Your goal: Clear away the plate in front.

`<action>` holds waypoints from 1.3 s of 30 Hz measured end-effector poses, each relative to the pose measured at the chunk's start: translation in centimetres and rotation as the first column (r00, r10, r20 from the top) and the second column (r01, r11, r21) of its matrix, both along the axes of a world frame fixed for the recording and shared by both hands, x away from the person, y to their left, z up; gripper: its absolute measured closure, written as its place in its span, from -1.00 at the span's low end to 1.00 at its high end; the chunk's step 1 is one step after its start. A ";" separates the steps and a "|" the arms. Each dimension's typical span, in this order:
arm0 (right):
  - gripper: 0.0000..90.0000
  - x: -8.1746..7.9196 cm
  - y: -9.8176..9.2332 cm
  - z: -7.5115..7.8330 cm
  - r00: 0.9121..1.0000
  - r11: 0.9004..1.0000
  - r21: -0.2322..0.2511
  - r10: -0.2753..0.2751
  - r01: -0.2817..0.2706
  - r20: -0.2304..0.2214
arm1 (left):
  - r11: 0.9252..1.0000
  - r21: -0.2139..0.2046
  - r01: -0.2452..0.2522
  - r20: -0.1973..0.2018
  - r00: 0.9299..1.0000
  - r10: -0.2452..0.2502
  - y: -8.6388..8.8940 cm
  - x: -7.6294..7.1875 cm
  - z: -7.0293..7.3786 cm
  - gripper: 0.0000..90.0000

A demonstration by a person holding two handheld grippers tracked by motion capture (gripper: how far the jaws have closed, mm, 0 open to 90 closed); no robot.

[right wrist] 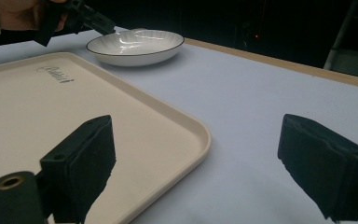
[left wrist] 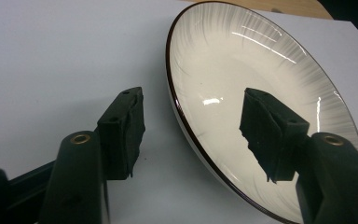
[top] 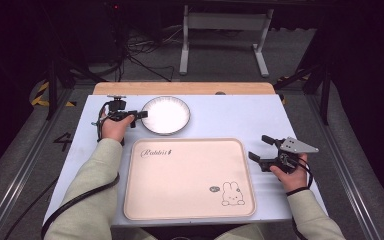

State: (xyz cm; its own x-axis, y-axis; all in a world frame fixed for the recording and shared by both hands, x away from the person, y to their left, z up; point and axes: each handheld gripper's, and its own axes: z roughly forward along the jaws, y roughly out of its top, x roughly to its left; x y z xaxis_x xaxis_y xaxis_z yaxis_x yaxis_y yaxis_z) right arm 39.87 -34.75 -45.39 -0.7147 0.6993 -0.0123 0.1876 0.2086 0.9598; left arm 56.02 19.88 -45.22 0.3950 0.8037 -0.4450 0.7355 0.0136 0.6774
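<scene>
At the far left part of the tabletop [top: 230, 120], the left gripper [left wrist: 193, 135] straddled the near rim of a white ribbed plate [top: 166, 115], its jaws partly open, one pad over the plate's inside and the other outside above the tabletop, neither yet pressing. The plate sat just beyond the far edge of a cream tray [top: 190, 177] (printed with a small rabbit). The right gripper [top: 266, 149] hovered by the tray's right edge, jaws wide and empty. A clean pickup would likely call for seating the rim deep between the pads, then closing firmly before lifting, keeping the plate level.
</scene>
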 end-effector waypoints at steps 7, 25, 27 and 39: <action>-0.75 0.0 0.1 0.0 1.000 1.000 -0.005 0.007 -0.007 0.002 | 0.998 -0.050 -0.032 -0.076 0.997 0.028 -0.1 0.3 -0.3 0.08; -0.74 0.0 0.2 0.0 1.000 1.000 -0.016 0.010 -0.010 0.001 | 0.998 0.012 -0.065 -0.121 0.991 0.066 -1.3 0.7 -0.9 0.52; -0.73 0.0 0.2 0.0 1.000 1.000 -0.020 0.010 -0.010 0.003 | 0.998 -0.001 -0.067 -0.128 0.990 0.066 -1.4 0.8 -0.9 0.57; -0.73 0.0 0.2 0.0 1.000 1.000 -0.019 0.007 -0.007 0.000 | 0.993 -0.051 -0.107 -0.175 0.980 0.097 -1.4 0.8 -0.9 0.70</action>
